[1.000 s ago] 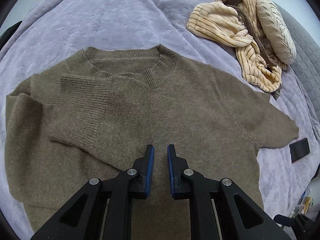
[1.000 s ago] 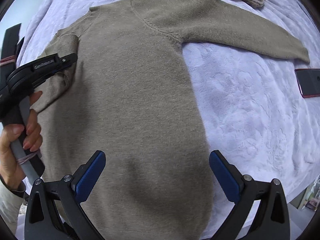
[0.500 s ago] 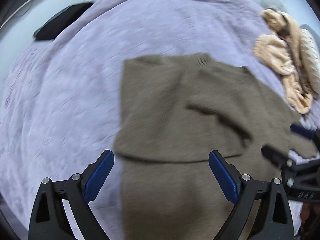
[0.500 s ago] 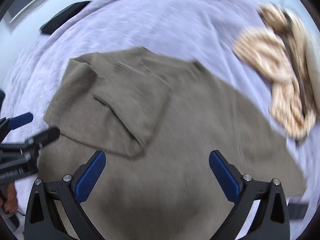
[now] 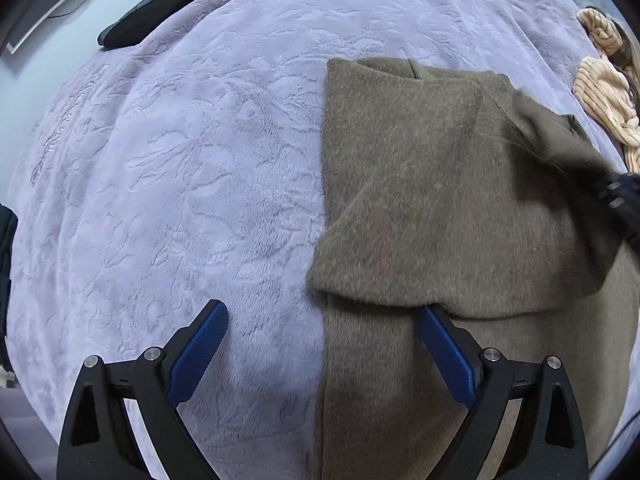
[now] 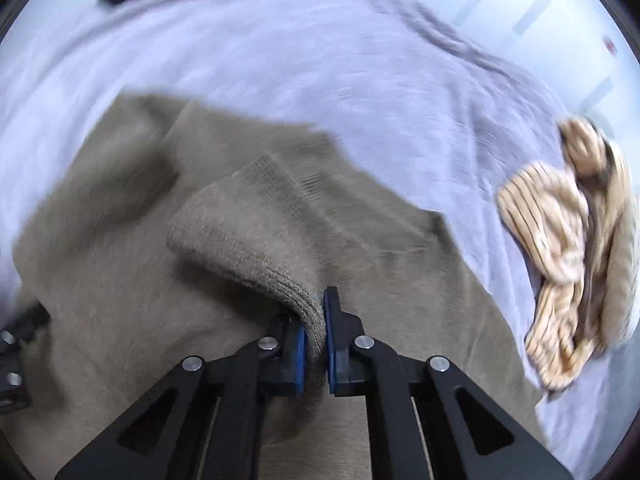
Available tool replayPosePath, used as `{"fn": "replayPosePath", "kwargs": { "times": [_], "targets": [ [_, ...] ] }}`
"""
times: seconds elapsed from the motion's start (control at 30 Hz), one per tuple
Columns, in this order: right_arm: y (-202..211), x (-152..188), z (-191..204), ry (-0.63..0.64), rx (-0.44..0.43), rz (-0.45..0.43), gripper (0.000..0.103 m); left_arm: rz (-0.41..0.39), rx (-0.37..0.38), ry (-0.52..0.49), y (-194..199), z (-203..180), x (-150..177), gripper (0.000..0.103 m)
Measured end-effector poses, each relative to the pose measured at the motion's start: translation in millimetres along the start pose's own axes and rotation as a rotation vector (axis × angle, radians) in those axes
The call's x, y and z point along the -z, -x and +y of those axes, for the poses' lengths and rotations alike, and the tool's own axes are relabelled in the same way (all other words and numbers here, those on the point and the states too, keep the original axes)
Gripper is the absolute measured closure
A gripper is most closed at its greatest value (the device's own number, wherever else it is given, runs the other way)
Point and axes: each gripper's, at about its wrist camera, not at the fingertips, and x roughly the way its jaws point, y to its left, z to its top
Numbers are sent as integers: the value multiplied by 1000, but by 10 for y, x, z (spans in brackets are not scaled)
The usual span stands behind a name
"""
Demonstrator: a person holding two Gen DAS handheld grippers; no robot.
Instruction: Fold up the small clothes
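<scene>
A brown knit sweater (image 5: 432, 184) lies on the lilac blanket (image 5: 180, 160), its left sleeve folded across the body. My left gripper (image 5: 320, 344) is open, low over the sweater's left edge, one finger over the blanket and one under the folded sleeve's edge. My right gripper (image 6: 316, 340) is shut on the ribbed cuff of the other sleeve (image 6: 256, 248) and holds it over the sweater's body (image 6: 120, 300). The right gripper also shows at the right edge of the left wrist view (image 5: 620, 196).
A cream striped garment (image 6: 568, 248) lies heaped on the blanket to the right; it also shows in the left wrist view (image 5: 604, 92). A dark flat object (image 5: 160, 8) lies at the blanket's far left edge.
My right gripper has shut on the right sleeve's cuff and carried it over the sweater's body. My left gripper, shut one second ago, opened and moved to the sweater's left edge.
</scene>
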Motion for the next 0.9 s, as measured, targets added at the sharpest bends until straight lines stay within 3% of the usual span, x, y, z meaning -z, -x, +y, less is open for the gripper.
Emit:
{"fn": "replayPosePath", "kwargs": {
  "times": [0.07, 0.17, 0.3, 0.4, 0.43, 0.5, 0.57, 0.63, 0.73, 0.8, 0.83, 0.9],
  "targets": [
    [169, 43, -435, -166, -93, -72, 95, 3, -24, -8, -54, -44, -4, 7],
    [234, 257, -967, -345, -153, -118, 95, 4, -43, -5, -114, -47, 12, 7],
    [-144, 775, -1528, -614, -217, 5, 94, -7, -64, -12, -142, -38, 15, 7],
    [-534, 1214, -1756, -831, -395, 126, 87, -7, -58, 0, -145, -8, -30, 7],
    [-581, 1330, -1800, -891, -456, 118, 85, -11, -62, 0, -158, 6, -55, 7],
    [-565, 1407, -1837, -947, -499, 95, 79, -8, -71, 0, -196, 57, -128, 7],
    [-560, 1371, -1862, -972, -528, 85, 57, 4, -69, 17, -170, 113, -157, 7],
    [-548, 1316, -1884, -978, -535, 77, 51, -7, -66, 17, -64, 164, -142, 7],
    [-542, 1281, -1940, -1017, -518, 89, 51, -37, -46, 10, 139, 189, -147, 7],
    [-568, 1306, -1975, -1059, -521, 105, 72, -67, -16, 10, 244, 182, -224, 7],
    [-599, 1306, -1997, -1062, -515, 117, 93, -79, -8, 3, 264, 150, -270, 7],
    [-563, 1253, -2018, -1028, -512, 93, 92, -98, -2, -17, 223, 54, -416, 7]
  ]
}}
